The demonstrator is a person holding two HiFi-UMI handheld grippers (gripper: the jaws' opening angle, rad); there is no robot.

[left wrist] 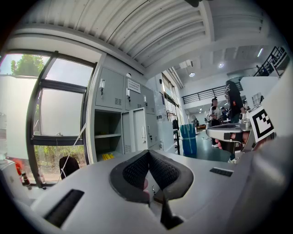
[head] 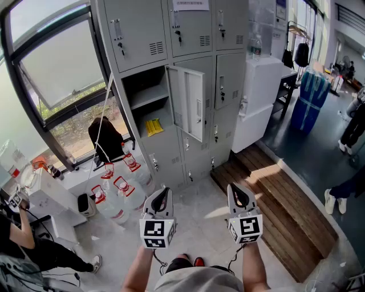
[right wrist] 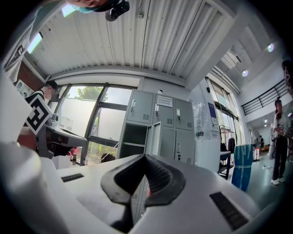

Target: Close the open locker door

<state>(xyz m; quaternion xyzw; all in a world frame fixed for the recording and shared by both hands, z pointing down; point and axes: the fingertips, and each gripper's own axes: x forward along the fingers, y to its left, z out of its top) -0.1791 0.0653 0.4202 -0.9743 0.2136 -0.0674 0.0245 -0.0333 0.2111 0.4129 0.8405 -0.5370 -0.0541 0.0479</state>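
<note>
Grey-padded jaws of the left gripper (head: pixel 162 195) and right gripper (head: pixel 239 191) are pressed together on nothing, well short of the open locker door (head: pixel 189 101). Above that door a paper notice (head: pixel 190 4) is cut off, its print unreadable. Left of the door lies an indistinct yellow item (head: pixel 153 126).

Workshop hall: steel lockers (head: pixel 182 68), mezzanine.

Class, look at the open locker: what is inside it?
The open locker holds a shelf partway up and a yellow item on its floor. Its swung-out door covers the interior's right edge.
</note>
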